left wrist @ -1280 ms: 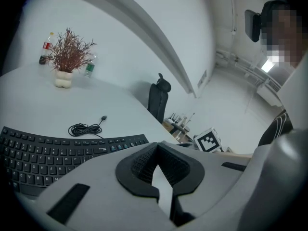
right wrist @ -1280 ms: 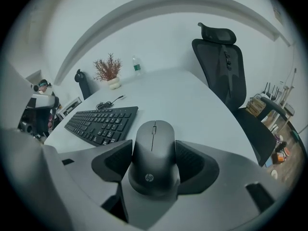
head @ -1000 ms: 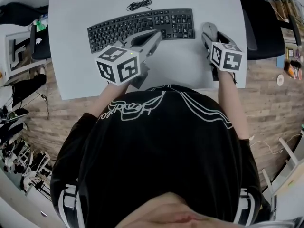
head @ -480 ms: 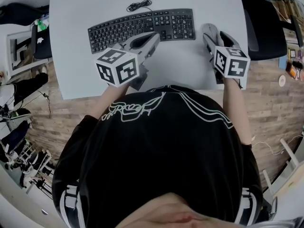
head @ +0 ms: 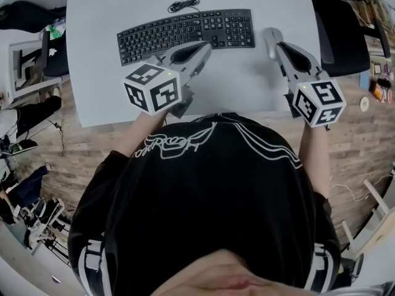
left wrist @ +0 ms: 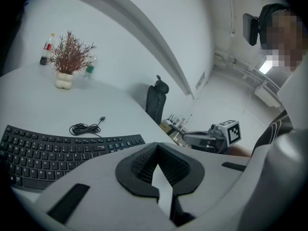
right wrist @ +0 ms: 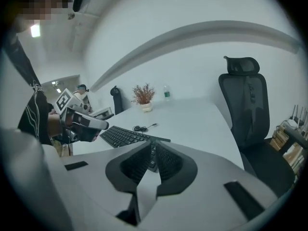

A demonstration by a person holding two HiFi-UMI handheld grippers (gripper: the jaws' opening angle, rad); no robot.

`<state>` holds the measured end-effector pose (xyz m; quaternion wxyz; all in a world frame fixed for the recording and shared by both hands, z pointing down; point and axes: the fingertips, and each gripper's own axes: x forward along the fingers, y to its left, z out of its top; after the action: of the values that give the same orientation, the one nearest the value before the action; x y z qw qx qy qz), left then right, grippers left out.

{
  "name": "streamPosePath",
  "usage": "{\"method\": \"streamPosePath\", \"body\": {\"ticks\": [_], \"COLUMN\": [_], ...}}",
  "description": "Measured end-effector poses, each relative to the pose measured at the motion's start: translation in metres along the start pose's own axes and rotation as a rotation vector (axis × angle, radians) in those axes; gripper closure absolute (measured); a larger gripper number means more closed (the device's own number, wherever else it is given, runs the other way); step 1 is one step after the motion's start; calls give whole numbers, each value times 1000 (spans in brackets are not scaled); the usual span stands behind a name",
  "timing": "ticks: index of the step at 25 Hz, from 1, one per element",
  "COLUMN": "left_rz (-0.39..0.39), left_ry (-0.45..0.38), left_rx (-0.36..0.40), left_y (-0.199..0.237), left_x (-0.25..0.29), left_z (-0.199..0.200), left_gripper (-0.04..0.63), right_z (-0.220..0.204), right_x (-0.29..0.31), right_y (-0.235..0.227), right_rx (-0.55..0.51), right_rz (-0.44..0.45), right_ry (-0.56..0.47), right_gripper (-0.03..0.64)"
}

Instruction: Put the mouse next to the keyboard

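Note:
The grey mouse [head: 269, 39] lies on the white table [head: 99, 73], just off the right end of the black keyboard [head: 185, 34]. My right gripper [head: 279, 45] hangs above and just right of the mouse. Its jaws have just been closing, and in the right gripper view [right wrist: 152, 151] the pads meet with nothing between them. My left gripper [head: 202, 44] hovers over the keyboard's front edge. Its pads touch at the tip [left wrist: 156, 147] and hold nothing. The keyboard [left wrist: 48, 150] fills the lower left of the left gripper view.
The keyboard's coiled cable [head: 183, 5] lies behind it. A black office chair [head: 342, 36] stands at the table's right side. A potted plant [left wrist: 67, 64] and bottles [left wrist: 46, 48] sit at the far end. The table's near edge runs just in front of the person's chest.
The right gripper has risen and drawn back from the mouse, and its jaws went from wide open to shut. The mouse stayed on the table. The left gripper has not moved.

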<state>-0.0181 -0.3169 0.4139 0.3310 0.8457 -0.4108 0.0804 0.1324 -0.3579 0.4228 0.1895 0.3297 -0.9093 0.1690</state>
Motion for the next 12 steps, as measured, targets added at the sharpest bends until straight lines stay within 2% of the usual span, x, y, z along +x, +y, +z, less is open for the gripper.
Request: {"method": "streamPosePath", "body": {"ticks": [6,12], "left_rz": [-59,-120], "left_ry": [16,1], "left_rx": [127,202], "left_y": [-46,-90], "left_x": [-36,-92], "left_z": [-4,-22], "left_gripper": [588,588], "right_z": [15,20], "right_x": [-30,-66], "right_y": [82,169], "right_rx": [-88,-84], "right_rz": [129,227], "right_ry": [-52,-107], "right_gripper": [609,609]}}
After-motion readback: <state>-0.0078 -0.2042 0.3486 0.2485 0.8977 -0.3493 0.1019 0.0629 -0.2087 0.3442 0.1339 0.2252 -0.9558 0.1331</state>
